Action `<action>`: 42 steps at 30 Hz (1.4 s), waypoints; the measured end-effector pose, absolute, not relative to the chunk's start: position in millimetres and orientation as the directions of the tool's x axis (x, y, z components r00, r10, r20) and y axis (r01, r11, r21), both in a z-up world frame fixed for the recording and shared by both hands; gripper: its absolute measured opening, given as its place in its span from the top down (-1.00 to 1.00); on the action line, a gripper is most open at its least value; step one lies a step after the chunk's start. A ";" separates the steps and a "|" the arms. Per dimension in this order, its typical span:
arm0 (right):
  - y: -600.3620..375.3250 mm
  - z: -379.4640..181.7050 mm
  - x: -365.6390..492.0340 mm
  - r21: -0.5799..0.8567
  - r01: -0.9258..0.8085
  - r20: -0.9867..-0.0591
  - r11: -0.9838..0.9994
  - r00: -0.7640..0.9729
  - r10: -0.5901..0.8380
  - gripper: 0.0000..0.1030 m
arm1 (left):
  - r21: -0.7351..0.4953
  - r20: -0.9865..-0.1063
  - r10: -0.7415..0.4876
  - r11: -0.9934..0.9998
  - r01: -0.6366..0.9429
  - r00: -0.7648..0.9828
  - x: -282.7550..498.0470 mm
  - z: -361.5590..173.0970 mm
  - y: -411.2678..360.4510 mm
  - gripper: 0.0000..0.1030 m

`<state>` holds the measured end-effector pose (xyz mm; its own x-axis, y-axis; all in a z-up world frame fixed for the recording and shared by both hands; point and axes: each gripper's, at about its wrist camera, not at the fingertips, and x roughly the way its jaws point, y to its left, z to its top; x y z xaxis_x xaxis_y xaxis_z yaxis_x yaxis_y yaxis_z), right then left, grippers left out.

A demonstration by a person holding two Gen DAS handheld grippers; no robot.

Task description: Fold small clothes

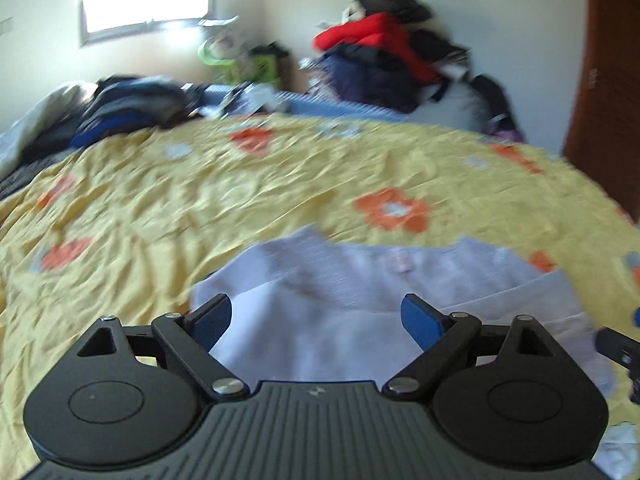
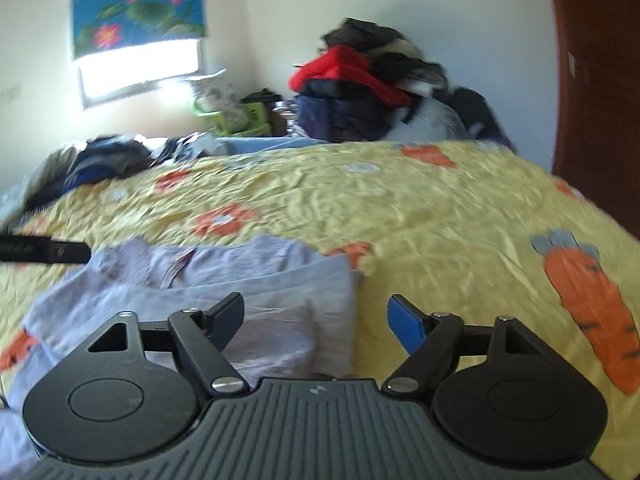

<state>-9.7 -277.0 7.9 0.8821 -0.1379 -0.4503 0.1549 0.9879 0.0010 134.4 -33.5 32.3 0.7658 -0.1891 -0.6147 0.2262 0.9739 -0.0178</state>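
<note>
A small pale lilac garment (image 1: 360, 280) lies on the yellow flowered bedspread (image 1: 200, 200), partly folded over itself. My left gripper (image 1: 316, 316) is open and empty, hovering just above the garment's near left part. The garment also shows in the right wrist view (image 2: 224, 280). My right gripper (image 2: 316, 316) is open and empty, above the garment's right edge. The tip of the left gripper (image 2: 44, 250) shows at the left edge of the right wrist view. Both views are blurred.
The bedspread (image 2: 440, 220) carries an orange carrot print (image 2: 600, 304). A heap of dark clothes (image 1: 132, 108) lies at the bed's far left. A tall pile with a red jacket (image 1: 384, 40) stands by the far wall. A brown door (image 1: 608, 80) is at right.
</note>
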 end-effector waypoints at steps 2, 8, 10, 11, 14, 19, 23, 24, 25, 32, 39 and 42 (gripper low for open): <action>-264.1 3.2 -0.5 -0.076 0.129 -0.474 0.989 0.868 -0.149 -0.70 | 0.041 -0.633 -0.135 0.978 0.207 0.763 137.3 21.8 -27.4 -0.80; -286.7 -9.6 -2.1 -0.116 0.259 -0.526 0.959 0.803 -0.281 -0.71 | 0.152 -0.664 -0.018 0.976 0.158 0.748 129.9 -5.0 -6.6 -0.80; -294.3 -5.6 -10.9 -0.081 0.274 -0.505 0.958 0.818 -0.277 -0.70 | 0.149 -0.655 -0.012 0.978 0.145 0.755 127.8 -6.0 -1.8 -0.80; -293.7 -4.7 -12.5 -0.077 0.262 -0.497 0.962 0.826 -0.264 -0.70 | 0.165 -0.649 0.002 0.976 0.138 0.760 127.0 -7.1 -1.7 -0.80; -284.0 -15.0 -1.9 -0.149 0.210 -0.540 0.966 0.802 -0.257 -0.71 | 0.208 -0.651 0.031 0.968 0.139 0.759 125.0 -11.2 -6.5 -0.80; -288.3 -22.1 -11.1 -0.103 0.255 -0.541 0.961 0.797 -0.269 -0.71 | 0.200 -0.636 0.027 0.971 0.132 0.771 110.8 -2.5 2.9 -0.80; -284.4 -26.4 -11.4 -0.123 0.230 -0.567 0.965 0.782 -0.258 -0.72 | 0.185 -0.666 0.022 0.973 0.136 0.745 107.6 -6.2 9.1 -0.80; -284.8 -25.9 -15.6 -0.115 0.235 -0.563 0.965 0.785 -0.258 -0.72 | 0.162 -0.662 0.005 0.977 0.137 0.750 102.2 -2.4 12.7 -0.80; -285.7 -23.4 -22.1 -0.093 0.236 -0.554 0.967 0.795 -0.247 -0.72 | 0.142 -0.657 -0.013 0.980 0.141 0.754 96.2 1.2 16.0 -0.80; -299.2 -14.5 -72.0 0.195 0.098 -0.553 0.976 0.833 0.027 -0.72 | -0.081 -0.703 -0.238 0.963 0.256 0.671 49.5 5.7 49.7 -0.80; -310.7 -24.2 -117.4 0.394 -0.034 -0.543 0.919 0.798 0.262 -0.72 | -0.215 -0.750 -0.381 0.913 0.346 0.540 7.0 -4.6 81.9 -0.80; -316.4 -26.0 -137.7 0.444 -0.078 -0.535 0.893 0.777 0.333 -0.72 | -0.261 -0.762 -0.426 0.891 0.372 0.487 -7.4 -9.1 91.9 -0.80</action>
